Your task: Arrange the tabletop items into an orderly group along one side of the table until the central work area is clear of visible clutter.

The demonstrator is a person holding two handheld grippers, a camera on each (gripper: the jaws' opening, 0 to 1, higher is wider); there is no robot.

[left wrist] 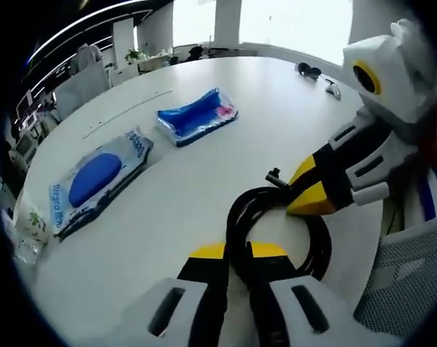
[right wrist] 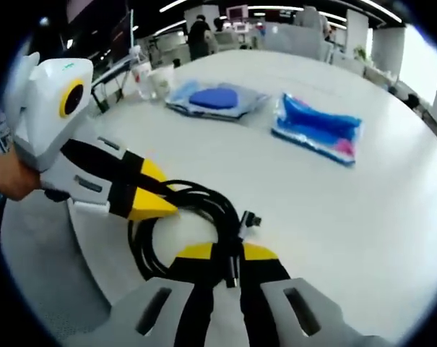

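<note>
Three items sit on the table — none grouped yet, as I judge it. Largest, the blue-pad pack lies at ten o'clock in the left gripper view; the blue pouch at eleven, well apart. The cable is coiled nearest. Left gripper and right gripper each pinch the coil — jaws pressed on it.

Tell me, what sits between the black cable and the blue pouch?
Nothing: bare white table separates the coiled cable from the blue pouch, in both gripper views.
</note>
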